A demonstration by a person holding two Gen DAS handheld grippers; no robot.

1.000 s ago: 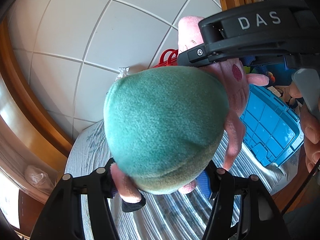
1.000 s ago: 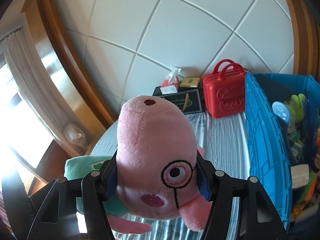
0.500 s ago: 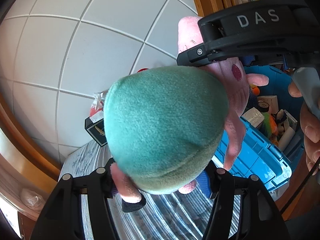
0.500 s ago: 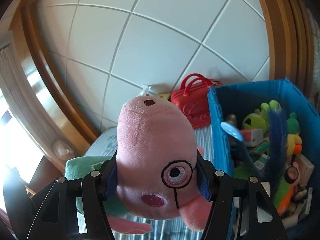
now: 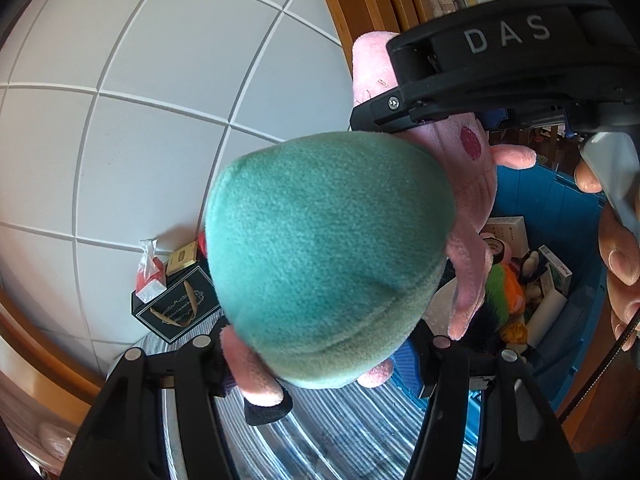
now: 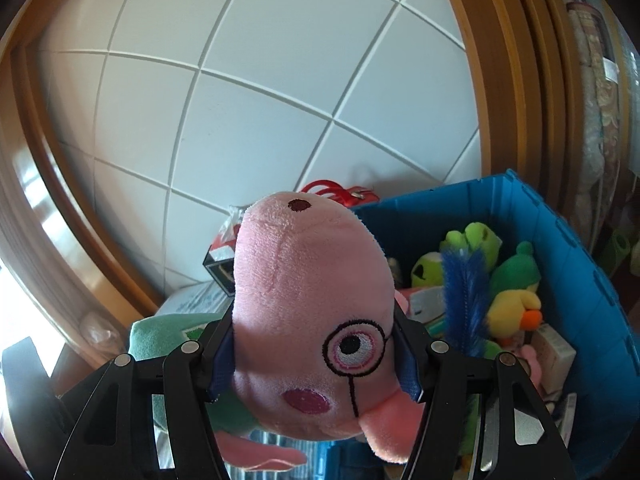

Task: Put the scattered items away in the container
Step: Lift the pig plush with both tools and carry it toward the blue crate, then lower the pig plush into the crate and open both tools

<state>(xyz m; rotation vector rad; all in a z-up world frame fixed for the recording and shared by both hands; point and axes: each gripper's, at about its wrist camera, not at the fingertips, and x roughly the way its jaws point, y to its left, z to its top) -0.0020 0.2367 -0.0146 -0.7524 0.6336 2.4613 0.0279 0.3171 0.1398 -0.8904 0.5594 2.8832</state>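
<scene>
A pink pig plush in a green dress is held in the air by both grippers. My left gripper (image 5: pixel 320 364) is shut on the plush's lower body, and its green dress (image 5: pixel 328 256) fills the left wrist view. My right gripper (image 6: pixel 314 360) is shut on the plush's pink head (image 6: pixel 308 300). The right gripper's body also shows at the top right of the left wrist view (image 5: pixel 480 76). The blue container (image 6: pixel 580 264) sits below and to the right, with several toys and boxes inside. It also shows in the left wrist view (image 5: pixel 560 200).
A red toy suitcase (image 6: pixel 340 194), a black gift box (image 5: pixel 176 304) and a tissue pack (image 5: pixel 150 268) stand against the white tiled wall. A striped cloth (image 5: pixel 340 432) covers the table. A wooden frame (image 6: pixel 516 80) rises behind the container.
Both grippers have carried the plush to the right toward the blue container. The container's inside has come into fuller view and the suitcase is now partly hidden.
</scene>
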